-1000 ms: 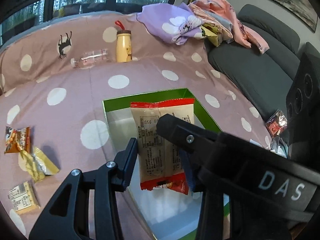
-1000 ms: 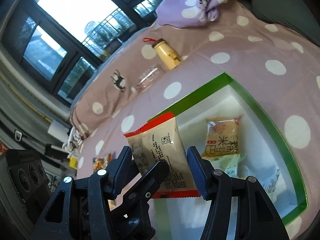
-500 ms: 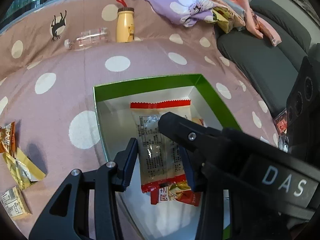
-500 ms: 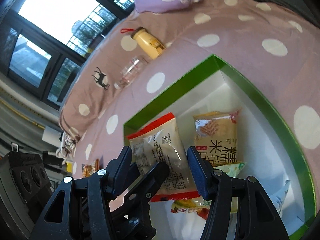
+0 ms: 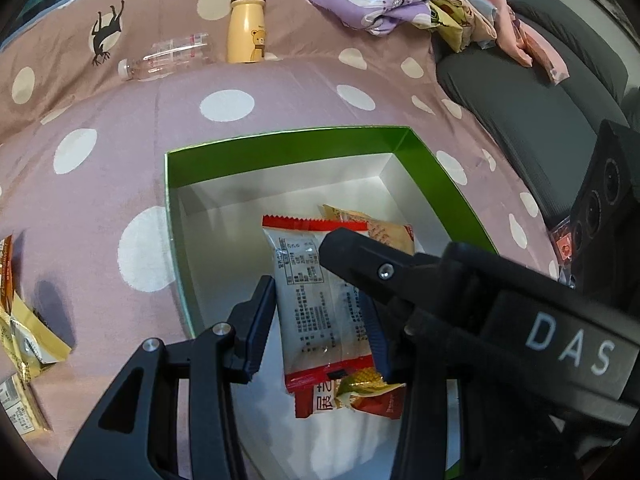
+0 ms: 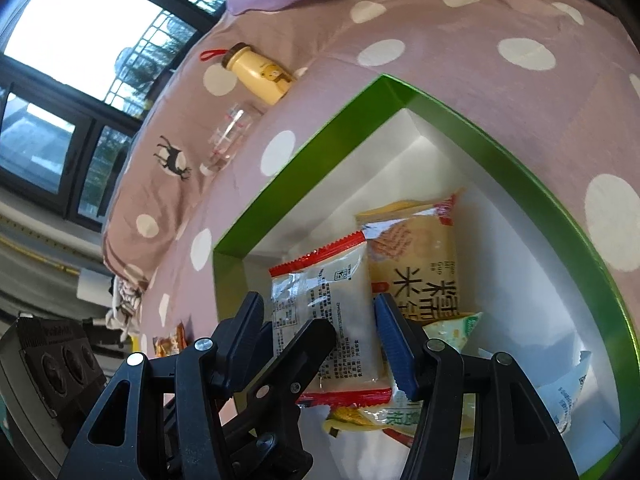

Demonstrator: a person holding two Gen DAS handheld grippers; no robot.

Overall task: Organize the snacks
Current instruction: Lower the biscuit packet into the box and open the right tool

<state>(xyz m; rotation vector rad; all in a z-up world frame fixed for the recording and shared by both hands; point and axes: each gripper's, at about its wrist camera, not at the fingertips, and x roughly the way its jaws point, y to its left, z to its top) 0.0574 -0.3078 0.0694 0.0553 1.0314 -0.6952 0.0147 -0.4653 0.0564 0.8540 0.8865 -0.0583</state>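
A white snack packet with red ends (image 5: 316, 300) (image 6: 332, 300) hangs just above the floor of the green-rimmed white box (image 5: 280, 148) (image 6: 304, 164). My left gripper (image 5: 316, 292) is shut on its long edges. My right gripper (image 6: 318, 304) also brackets it, pads against both edges. One right finger (image 5: 360, 256) crosses over the packet in the left wrist view, and a left finger (image 6: 308, 344) crosses it in the right wrist view. Under and beside it lie a yellow rice-cracker packet (image 6: 420, 256), a green-white packet (image 6: 452, 328) and a red-gold one (image 5: 360, 392).
The box sits on a pink polka-dot cloth (image 5: 120, 140). Loose snack packets (image 5: 28, 340) lie to the box's left. A yellow bear bottle (image 5: 246, 32) and a clear plastic bottle (image 5: 168, 56) are at the back. Clothes (image 5: 400, 4), a grey sofa (image 5: 540, 100) and a black box (image 5: 608, 184) are on the right.
Both grippers have sunk together with the packet, from above the box rim down into the box. The snacks on the box floor have come into view beneath it.
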